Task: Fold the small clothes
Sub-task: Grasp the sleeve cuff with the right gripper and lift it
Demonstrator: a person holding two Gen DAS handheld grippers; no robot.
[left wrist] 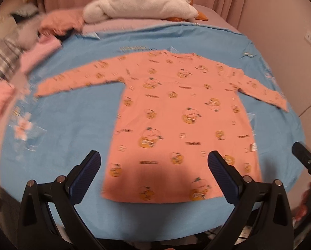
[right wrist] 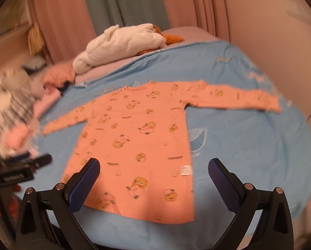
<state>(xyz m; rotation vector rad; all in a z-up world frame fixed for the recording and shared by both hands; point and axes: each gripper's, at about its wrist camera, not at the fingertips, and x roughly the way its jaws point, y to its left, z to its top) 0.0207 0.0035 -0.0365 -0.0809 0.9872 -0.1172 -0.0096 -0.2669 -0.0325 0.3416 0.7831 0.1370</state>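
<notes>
The left gripper [left wrist: 154, 166] hangs with its two blue-padded fingers [left wrist: 86, 173] spread wide and nothing between them, above the hem end of an orange long-sleeved shirt [left wrist: 176, 114]. The right gripper [right wrist: 153, 170] is likewise spread wide and empty, poised over the same hem from the other side; its left finger [right wrist: 83, 185] overlaps the shirt's lower corner in the view, though whether it touches the cloth cannot be told.

The shirt lies flat and unfolded on a light blue sheet [left wrist: 68, 125], both sleeves stretched outward and the collar pointing away from the grippers. It carries a cartoon print in yellow and white (the figures are too blurred to name), and a small white label [right wrist: 185, 169] shows near its right side seam.

Nothing that serves as a container appears in either view. Loose on the far end of the bed lies a white plush toy [left wrist: 143, 2] with orange parts, and along the left edge of the sheet sits a heap of other clothes [left wrist: 14, 62], pink and plaid pieces among them. Pink curtains [right wrist: 57, 16] hang behind.
</notes>
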